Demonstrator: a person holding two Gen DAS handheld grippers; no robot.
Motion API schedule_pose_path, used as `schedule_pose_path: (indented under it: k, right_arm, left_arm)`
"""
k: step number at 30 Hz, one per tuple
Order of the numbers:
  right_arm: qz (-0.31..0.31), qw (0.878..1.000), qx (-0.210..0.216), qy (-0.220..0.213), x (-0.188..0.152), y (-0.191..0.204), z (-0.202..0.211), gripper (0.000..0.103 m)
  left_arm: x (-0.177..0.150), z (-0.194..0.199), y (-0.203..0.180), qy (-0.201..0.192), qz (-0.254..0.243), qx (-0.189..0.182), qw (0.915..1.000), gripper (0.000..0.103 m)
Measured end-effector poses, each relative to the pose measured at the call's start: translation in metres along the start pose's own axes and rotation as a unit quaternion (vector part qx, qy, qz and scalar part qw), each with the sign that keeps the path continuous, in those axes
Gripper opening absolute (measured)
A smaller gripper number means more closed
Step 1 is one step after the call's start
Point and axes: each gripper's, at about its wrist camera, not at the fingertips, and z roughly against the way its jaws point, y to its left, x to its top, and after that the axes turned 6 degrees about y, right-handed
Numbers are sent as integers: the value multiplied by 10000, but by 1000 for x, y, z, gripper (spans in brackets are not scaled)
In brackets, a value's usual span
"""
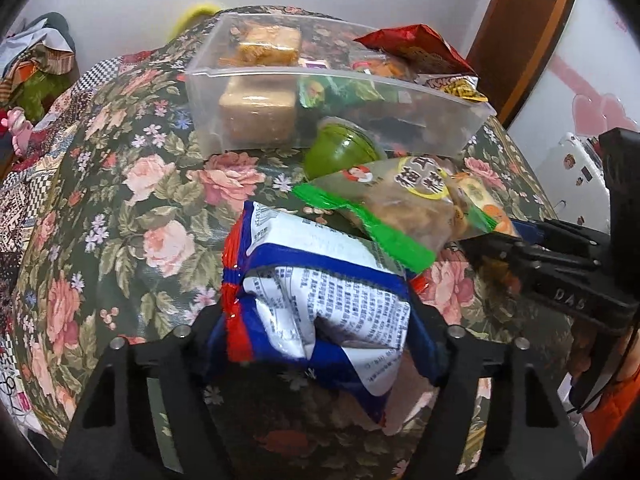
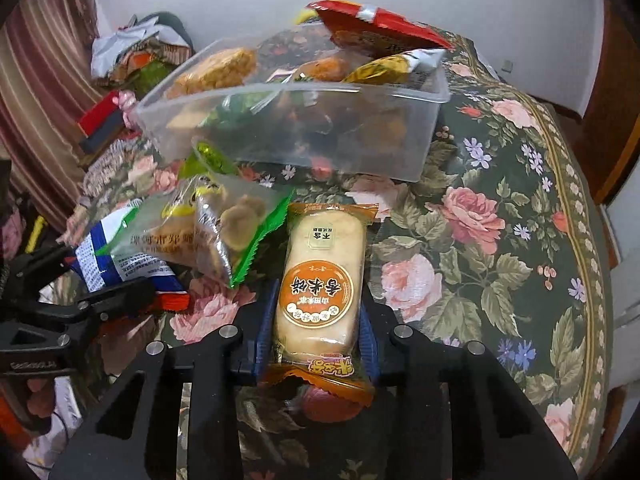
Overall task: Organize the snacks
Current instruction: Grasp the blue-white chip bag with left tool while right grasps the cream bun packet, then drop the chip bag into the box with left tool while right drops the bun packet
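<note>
My left gripper (image 1: 320,320) is shut on a white, blue and red snack packet (image 1: 320,300), held above the floral tablecloth (image 1: 120,220). My right gripper (image 2: 320,324) is shut on an orange-wrapped rice cake packet (image 2: 320,280). It shows from the side in the left wrist view (image 1: 520,248). A clear plastic box (image 1: 340,92) with several snacks in it stands at the far side of the table; it also shows in the right wrist view (image 2: 304,120). A green-edged clear snack bag (image 1: 400,208) and a green jelly cup (image 1: 340,152) lie in front of the box.
A red bag (image 1: 412,48) and a yellow packet (image 1: 456,88) stick out of the box's far right end. The round table's edge (image 2: 592,280) curves on the right. Cluttered cloth and bags (image 2: 136,52) lie beyond the table at left. A wooden door frame (image 1: 520,32) stands far right.
</note>
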Motion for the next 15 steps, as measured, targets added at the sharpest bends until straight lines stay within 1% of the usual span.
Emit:
schedule_pose_path:
  k: [1,4,8,15]
  right_arm:
    - [-24,10000,-17,-25,-1,-2,2,33]
    - [-63,9999,-8,-117,-4,-9,12,33]
    - [-14,9994,-119,-314,-4,-10,29,33]
    - [9,9978,-112,-660,7,-6,52,33]
  left_arm:
    - [1,1,2,1,32,7,10000,65]
    - [2,5,8,-41,113,120,9999,63]
    - [4,16,16,-152,199,215,9995,63]
    - [14,43,25,-479,308,370,9977,63]
